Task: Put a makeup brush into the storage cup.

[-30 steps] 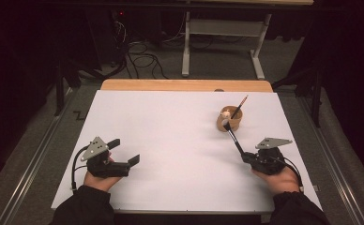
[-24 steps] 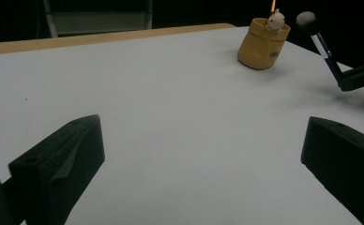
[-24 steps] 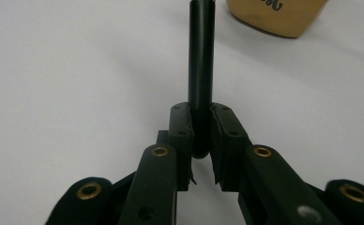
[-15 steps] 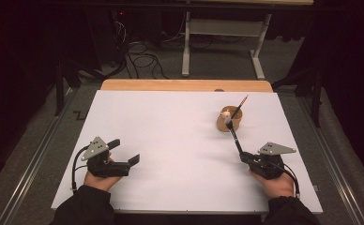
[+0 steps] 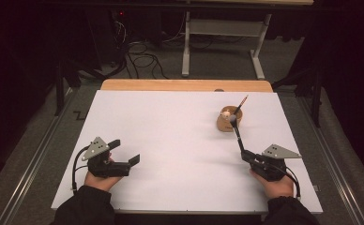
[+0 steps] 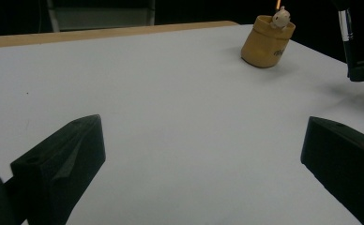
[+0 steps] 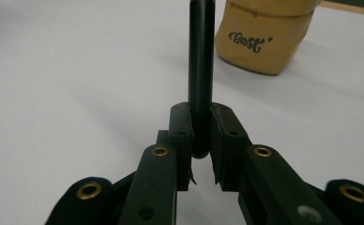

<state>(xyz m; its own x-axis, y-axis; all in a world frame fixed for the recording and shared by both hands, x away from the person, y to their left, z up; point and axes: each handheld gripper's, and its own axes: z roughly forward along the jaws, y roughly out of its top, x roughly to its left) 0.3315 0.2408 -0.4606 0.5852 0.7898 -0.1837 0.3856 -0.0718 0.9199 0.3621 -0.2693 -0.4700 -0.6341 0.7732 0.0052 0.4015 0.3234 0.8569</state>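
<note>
A tan cup marked "Best" stands at the right middle of the white table sheet. A small white figure and an orange-handled stick sit in it. My right gripper is shut on the end of a black-handled brush, whose far end reaches up beside the cup. Its jaws clamp the black handle. My left gripper rests at the front left, open, with nothing between its jaws. From there the cup and the brush's metal ferrule show at the far right.
A bare wooden strip runs along the table's far edge. Beyond it are a dark floor, cables and a grey table frame. Metal rails run along both sides of the table.
My right hand has drawn slightly back toward the front edge with the brush still clamped. The left gripper has stayed put.
</note>
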